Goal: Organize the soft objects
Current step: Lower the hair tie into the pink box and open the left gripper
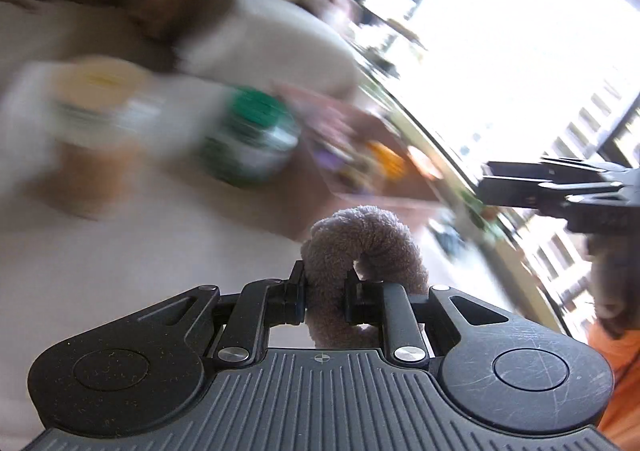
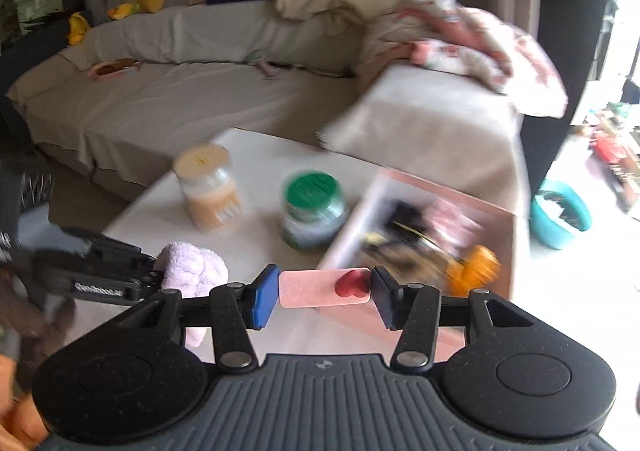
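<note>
My left gripper (image 1: pixel 323 301) is shut on a fluffy lilac scrunchie (image 1: pixel 362 247) and holds it in the air above the white table (image 1: pixel 120 271); it also shows in the right wrist view (image 2: pixel 192 269) at the left. My right gripper (image 2: pixel 324 293) is shut on a pink pad with a red heart (image 2: pixel 324 287), held lengthwise between the jaws, just in front of the pink box (image 2: pixel 424 239). The right gripper shows in the left wrist view (image 1: pixel 556 191) at the right edge.
On the table stand a jar with a tan lid (image 2: pixel 208 191) and a jar with a green lid (image 2: pixel 312 207). The pink box holds several small items, one orange (image 2: pixel 476 271). A beige sofa (image 2: pixel 180 91) with cushions and a blanket lies behind. A teal bowl (image 2: pixel 560 215) sits on the floor.
</note>
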`<state>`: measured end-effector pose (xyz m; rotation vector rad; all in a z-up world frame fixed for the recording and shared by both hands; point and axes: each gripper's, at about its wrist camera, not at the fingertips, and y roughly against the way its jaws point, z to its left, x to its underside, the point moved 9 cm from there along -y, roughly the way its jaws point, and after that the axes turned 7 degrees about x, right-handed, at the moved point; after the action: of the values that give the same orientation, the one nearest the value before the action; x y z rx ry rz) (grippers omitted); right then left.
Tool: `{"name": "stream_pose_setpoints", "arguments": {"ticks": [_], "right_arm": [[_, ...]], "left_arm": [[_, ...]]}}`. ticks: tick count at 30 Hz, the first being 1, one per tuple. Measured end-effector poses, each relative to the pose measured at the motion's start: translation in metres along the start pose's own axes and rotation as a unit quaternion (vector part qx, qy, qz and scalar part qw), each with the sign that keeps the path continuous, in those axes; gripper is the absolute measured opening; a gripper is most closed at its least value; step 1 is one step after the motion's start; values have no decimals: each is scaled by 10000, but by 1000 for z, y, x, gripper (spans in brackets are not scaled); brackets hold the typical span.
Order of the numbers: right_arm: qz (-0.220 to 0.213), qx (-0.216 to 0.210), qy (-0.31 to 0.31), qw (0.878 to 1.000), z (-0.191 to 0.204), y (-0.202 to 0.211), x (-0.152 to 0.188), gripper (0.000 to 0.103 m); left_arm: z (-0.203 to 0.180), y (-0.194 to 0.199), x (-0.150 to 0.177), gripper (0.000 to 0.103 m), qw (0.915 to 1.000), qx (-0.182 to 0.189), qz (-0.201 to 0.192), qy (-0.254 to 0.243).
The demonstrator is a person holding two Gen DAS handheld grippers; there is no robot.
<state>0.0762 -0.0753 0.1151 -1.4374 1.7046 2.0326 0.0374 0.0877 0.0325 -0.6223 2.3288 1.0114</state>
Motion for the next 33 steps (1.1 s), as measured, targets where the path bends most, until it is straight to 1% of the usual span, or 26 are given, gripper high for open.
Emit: {"name": "stream_pose_setpoints", "arguments": {"ticks": [2, 3, 5, 7, 9, 10, 12, 14, 15, 16, 17, 18, 20, 21, 22, 23, 27, 29, 31, 32, 33], "right_arm": [[-104, 179, -45, 9998, -18, 14, 21, 50], [-164, 259, -77, 9995, -25, 21, 31, 50], [-309, 430, -147, 9985, -39, 31, 51, 50], [-408, 535, -216, 9975, -48, 34, 70, 50], [-469, 568, -300, 9968, -55, 33, 85, 50], [-486, 574, -356, 9965, -58, 31, 90, 50], [-485, 588, -464, 9960, -64, 22, 96, 50], [-470, 638, -527, 9955, -68, 12, 99, 50], [-460, 655, -515, 9955, -69, 7, 101, 50], [-445, 669, -488, 9956, -70, 2, 101, 50], [-425, 696, -452, 9956, -71, -3, 101, 50], [-411, 738, -420, 9955, -71, -7, 100, 50], [-387, 839, -368, 9950, -73, -16, 100, 50], [-374, 889, -369, 9947, -74, -19, 100, 50], [-352, 927, -385, 9943, -76, -23, 101, 50], [-312, 943, -415, 9942, -77, -27, 101, 50], [-73, 970, -603, 9934, -81, -39, 109, 50], [33, 1012, -671, 9926, -84, -45, 111, 50], [96, 1030, -734, 9919, -86, -48, 113, 50], [113, 1021, -759, 9918, -86, -49, 113, 50], [130, 1014, -773, 9917, -86, -50, 113, 50]], "left_arm": [[-22, -24, 4, 20, 9992, 304, 276, -15], [-30, -35, 3, 20, 9986, 396, 362, -23], [-41, -55, -8, 20, 9984, 409, 386, -52], [-47, -71, -28, 20, 9987, 456, 239, -42], [-50, -84, -56, 20, 9986, 522, -58, 18], [-51, -91, -70, 20, 9985, 496, -220, -14], [-50, -110, -101, 20, 9982, 278, -499, -197], [-43, -124, -124, 20, 9974, -18, -644, -334], [-37, -133, -134, 22, 9969, -171, -673, -377], [-30, -143, -142, 22, 9966, -345, -614, -418], [-22, -155, -147, 24, 9966, -538, -453, -428], [-13, -164, -145, 24, 9962, -723, -236, -415], [5, -185, -141, 24, 9935, -1067, 53, -388], [12, -191, -139, 24, 9916, -1216, 128, -418], [16, -192, -139, 24, 9897, -1353, 118, -462], [18, -191, -142, 24, 9884, -1438, 9, -487], [14, -168, -157, 24, 9869, -1407, -642, -452], [0, -155, -160, 24, 9883, -1182, -812, -525], [-14, -151, -156, 24, 9919, -850, -763, -550], [-20, -156, -151, 24, 9940, -711, -617, -551], [-24, -162, -144, 24, 9954, -654, -397, -581]]}}
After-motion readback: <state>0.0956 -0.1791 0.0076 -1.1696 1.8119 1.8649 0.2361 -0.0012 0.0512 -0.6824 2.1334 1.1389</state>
